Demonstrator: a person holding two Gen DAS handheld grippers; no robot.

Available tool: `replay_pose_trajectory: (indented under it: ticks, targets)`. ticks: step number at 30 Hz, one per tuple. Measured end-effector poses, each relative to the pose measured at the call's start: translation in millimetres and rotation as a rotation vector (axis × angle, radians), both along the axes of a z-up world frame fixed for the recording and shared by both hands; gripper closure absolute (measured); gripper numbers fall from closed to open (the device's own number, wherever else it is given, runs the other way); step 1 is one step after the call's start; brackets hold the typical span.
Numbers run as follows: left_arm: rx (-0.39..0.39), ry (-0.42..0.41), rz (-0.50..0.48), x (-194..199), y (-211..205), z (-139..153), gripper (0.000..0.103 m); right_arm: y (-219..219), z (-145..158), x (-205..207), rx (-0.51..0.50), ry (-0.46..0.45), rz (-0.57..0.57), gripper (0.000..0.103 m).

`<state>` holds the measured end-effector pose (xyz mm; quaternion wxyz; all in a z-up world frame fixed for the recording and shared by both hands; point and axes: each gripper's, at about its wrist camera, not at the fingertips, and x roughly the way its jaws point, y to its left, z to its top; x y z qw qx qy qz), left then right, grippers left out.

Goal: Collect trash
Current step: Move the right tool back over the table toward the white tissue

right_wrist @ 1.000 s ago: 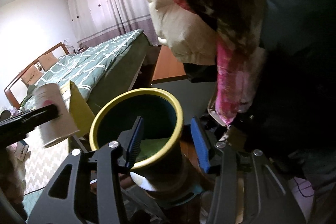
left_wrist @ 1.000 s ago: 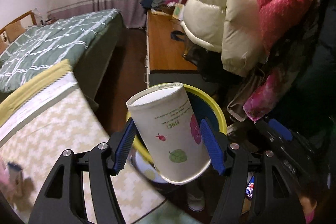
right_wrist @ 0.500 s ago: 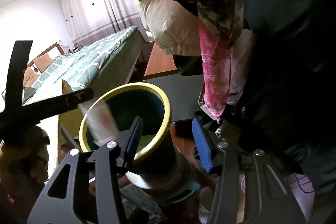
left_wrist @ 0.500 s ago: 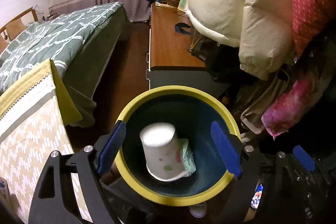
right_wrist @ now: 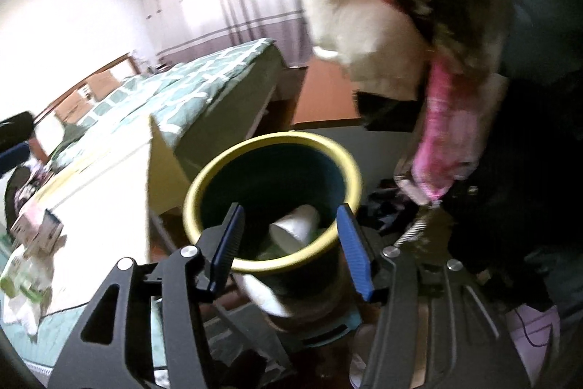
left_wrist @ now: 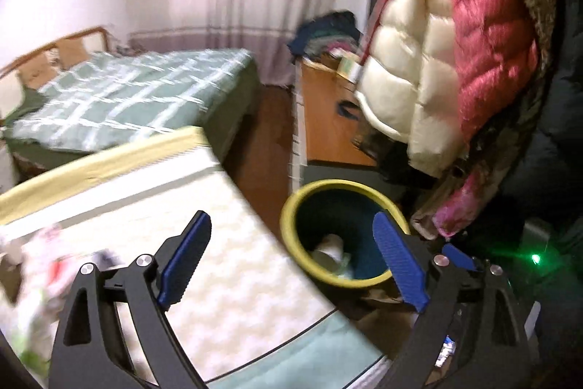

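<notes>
Jaws of the left gripper point(left_wrist: 291, 261) stand wide and are opening further, with nothing between them. One second ago they clamped the paper cup; half a second ago the cup was dropping free between the pads, over the mouth of the bin. Now, in the left wrist view, the bin point(left_wrist: 291, 243) sits ahead and right of the jaws rather than centred under them, and the patterned tabletop point(left_wrist: 226, 265) fills the space ahead and left. Reading: the left hand has released and is swinging away from the bin, back toward the tabletop.

Paper cup point(right_wrist: 297, 230) now lies on its side inside the bin, open end toward the right wrist camera, on top of green-white litter at the bottom. This item counts as collected.

Right gripper point(right_wrist: 291, 243): jaws at a middling width and opening slightly, straddling the near yellow rim of the bin, left pad inside the rim line, right pad outside. Whether the pads press on the wall I cannot tell from this view, which is blurred.

More litter remains: small cartons and wrappers point(right_wrist: 38, 228) lie on the tabletop far left of the right jaws. Judgement: task partly done; next pickup probably there.
</notes>
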<state>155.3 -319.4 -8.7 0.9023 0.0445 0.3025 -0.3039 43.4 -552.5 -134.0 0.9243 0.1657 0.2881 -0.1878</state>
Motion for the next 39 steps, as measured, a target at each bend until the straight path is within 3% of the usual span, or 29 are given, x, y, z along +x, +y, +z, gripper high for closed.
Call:
replay_pose_trajectory:
  ticks: [9, 21, 26, 31, 35, 39]
  targets:
    - [-0.01, -0.091, 0.307, -41.5, 156.4, 19.7, 0.01, 86.4, 12.4, 23.8, -0.042, 0.002, 0.221, 0.052]
    - [-0.037, -0.114, 0.672, -95.6, 333.7, 7.3, 0.009, 236.1, 23.3, 38.8, -0.085, 0.009, 0.574, 0.052]
    - [-0.053, -0.115, 0.739, -109.5, 364.5, 0.4, 0.009, 298.4, 27.3, 37.1, -0.071, -0.005, 0.739, 0.052]
    - [-0.058, -0.112, 0.754, -116.4, 380.1, -6.5, 0.009, 355.0, 17.0, 40.9, -0.074, 0.038, 0.875, 0.061]
    - [-0.064, -0.104, 0.753, -114.8, 383.5, -10.3, 0.009, 384.4, -0.4, 50.5, -0.065, 0.101, 0.924, 0.066]
    - [-0.067, -0.096, 0.746, -112.5, 381.6, -12.9, 0.009, 394.9, -16.5, 66.2, -0.094, 0.155, 0.89, 0.066]
